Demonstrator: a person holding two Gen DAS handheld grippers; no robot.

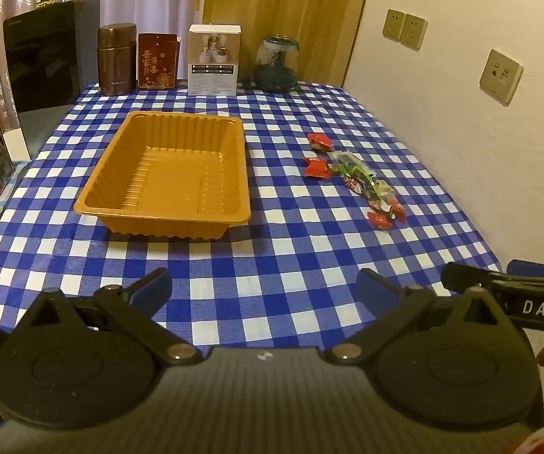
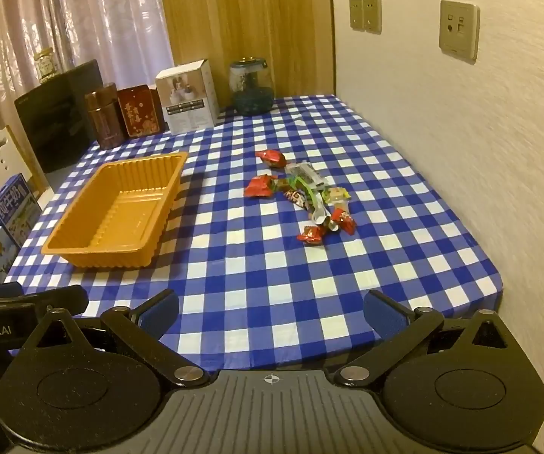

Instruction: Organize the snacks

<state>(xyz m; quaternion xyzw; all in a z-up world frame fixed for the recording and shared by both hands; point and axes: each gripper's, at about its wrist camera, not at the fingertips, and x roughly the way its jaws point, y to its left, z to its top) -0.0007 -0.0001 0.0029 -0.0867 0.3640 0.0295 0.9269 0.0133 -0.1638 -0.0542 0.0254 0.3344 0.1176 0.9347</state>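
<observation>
Both claws — left (image 1: pixel 264 287) and right (image 2: pixel 272 308) — spread wide, holding nothing, hovering at the near table edge. Snacks (image 2: pixel 302 198) lie scattered on the checked cloth (image 2: pixel 257 265) toward the wall, well apart from the bare orange tray (image 2: pixel 83 246). Nothing moved yet, I judge — the first pick is ahead. Next: right claw reaches forward and down, straddles one red candy (image 2: pixel 311 234).

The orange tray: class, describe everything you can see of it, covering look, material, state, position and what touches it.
The orange tray is a rectangular, open-topped tub of what looks like thin glossy moulded plastic, with ribbed walls, a flat outturned rim and a ridged floor. It is empty and sits upright and flat on the checked cloth, left of the sweets, well apart from them. Only the cloth touches it; neither gripper is near.
</observation>
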